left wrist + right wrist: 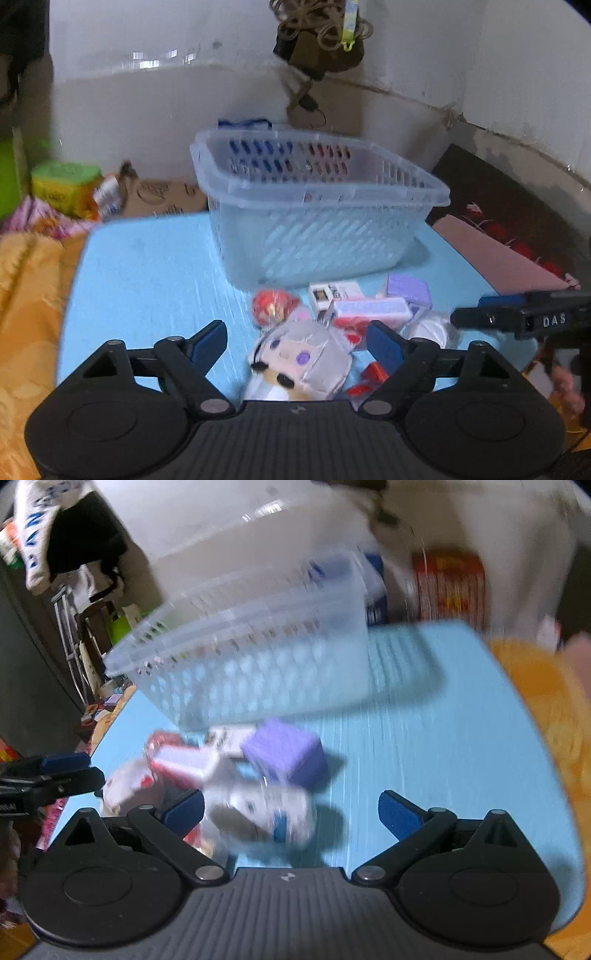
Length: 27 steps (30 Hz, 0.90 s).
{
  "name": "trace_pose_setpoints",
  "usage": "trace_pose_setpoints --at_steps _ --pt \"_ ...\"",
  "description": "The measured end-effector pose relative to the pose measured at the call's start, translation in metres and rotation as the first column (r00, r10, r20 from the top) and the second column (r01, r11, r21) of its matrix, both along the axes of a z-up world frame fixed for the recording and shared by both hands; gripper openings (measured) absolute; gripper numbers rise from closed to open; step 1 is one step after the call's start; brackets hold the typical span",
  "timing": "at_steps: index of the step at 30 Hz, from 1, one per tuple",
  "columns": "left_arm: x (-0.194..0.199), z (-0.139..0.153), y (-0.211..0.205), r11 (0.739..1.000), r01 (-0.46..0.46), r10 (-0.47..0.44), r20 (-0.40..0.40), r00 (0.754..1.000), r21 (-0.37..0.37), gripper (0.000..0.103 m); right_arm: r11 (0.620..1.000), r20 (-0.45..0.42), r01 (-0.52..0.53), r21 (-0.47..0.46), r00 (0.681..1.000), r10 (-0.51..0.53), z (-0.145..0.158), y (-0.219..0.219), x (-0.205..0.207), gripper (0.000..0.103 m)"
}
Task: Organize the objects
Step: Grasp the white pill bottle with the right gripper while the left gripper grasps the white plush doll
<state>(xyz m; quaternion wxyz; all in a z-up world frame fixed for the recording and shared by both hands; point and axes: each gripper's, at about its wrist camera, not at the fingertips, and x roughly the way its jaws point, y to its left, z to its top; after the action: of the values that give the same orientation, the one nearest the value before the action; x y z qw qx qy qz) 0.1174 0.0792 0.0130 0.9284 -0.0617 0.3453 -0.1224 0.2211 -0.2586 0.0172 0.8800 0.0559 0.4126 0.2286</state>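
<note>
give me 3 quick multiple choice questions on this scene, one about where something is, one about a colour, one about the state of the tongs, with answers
1. Where does the basket stand relative to the pile of small items?
A. Behind the pile, farther from the cameras
B. On top of the pile
C. Off the mat, on the orange cloth

2. What colour is the mat under the items?
A. Red
B. Light blue
C. Black

3. What state are the left tongs in?
A. Shut on the plush doll
B. Shut on a box
C. Open, holding nothing

Answers:
1. A: in the left wrist view the basket sits on the mat beyond the plush doll and the purple box.
2. B: both views show a light blue surface.
3. C: the blue pads stand wide apart, with the doll lying between and beyond them, not gripped. The right tongs are open too.
</note>
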Motion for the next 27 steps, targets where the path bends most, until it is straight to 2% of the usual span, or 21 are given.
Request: trace_pose_setpoints --at_steps 3,6,8,10,14,17,21,22,24,27 --pt "0.002 -0.008 -0.001 1.000 -0.002 0.002 0.000 1.000 0.030 0.084 1.000 -0.017 -0.016 0.000 1.000 0.016 -0.005 0.009 -0.001 0.103" --pt "0.006 -0.014 0.001 1.000 0.019 -0.020 -0.028 0.999 -0.014 0.084 0.998 0.003 -0.054 -0.038 0.999 0.054 -0.002 0.025 -0.009 0.103" --pt "0.005 -0.017 -0.001 1.000 0.022 -0.022 -0.035 0.999 0.002 0.084 0.995 0.016 -0.074 -0.069 0.997 0.075 -0.001 0.031 -0.014 0.103" --pt "0.007 -0.020 -0.002 1.000 0.020 -0.019 -0.046 0.999 0.018 0.085 0.991 0.008 -0.076 -0.112 0.997 0.078 -0.002 0.036 -0.016 0.095" --pt "0.011 -0.027 -0.004 1.000 0.029 -0.030 -0.069 0.997 -0.005 0.085 0.995 -0.051 -0.062 -0.074 0.997 0.059 -0.005 0.030 -0.010 0.094" --pt "0.013 -0.030 -0.009 0.999 0.043 -0.043 -0.067 0.997 0.006 0.085 0.998 -0.068 -0.055 -0.043 0.996 0.052 -0.007 0.030 -0.005 0.094" --pt "0.016 -0.035 -0.014 0.998 0.058 -0.058 -0.081 0.995 -0.002 0.084 0.998 -0.084 -0.055 -0.021 0.995 0.053 -0.010 0.030 -0.001 0.079" --pt "0.016 -0.036 -0.015 0.998 0.062 -0.063 -0.084 0.994 -0.005 0.082 0.998 -0.082 -0.057 -0.026 0.995 0.054 -0.010 0.030 -0.001 0.076" --pt "0.016 -0.037 -0.017 0.996 0.086 -0.087 -0.089 0.992 -0.023 0.071 0.998 -0.076 -0.055 -0.030 0.996 0.053 -0.008 0.028 -0.003 0.075" --pt "0.013 -0.036 -0.023 0.996 0.084 -0.084 -0.074 0.994 0.001 0.069 0.999 -0.039 -0.039 -0.036 0.999 0.037 -0.004 0.025 -0.005 0.075"
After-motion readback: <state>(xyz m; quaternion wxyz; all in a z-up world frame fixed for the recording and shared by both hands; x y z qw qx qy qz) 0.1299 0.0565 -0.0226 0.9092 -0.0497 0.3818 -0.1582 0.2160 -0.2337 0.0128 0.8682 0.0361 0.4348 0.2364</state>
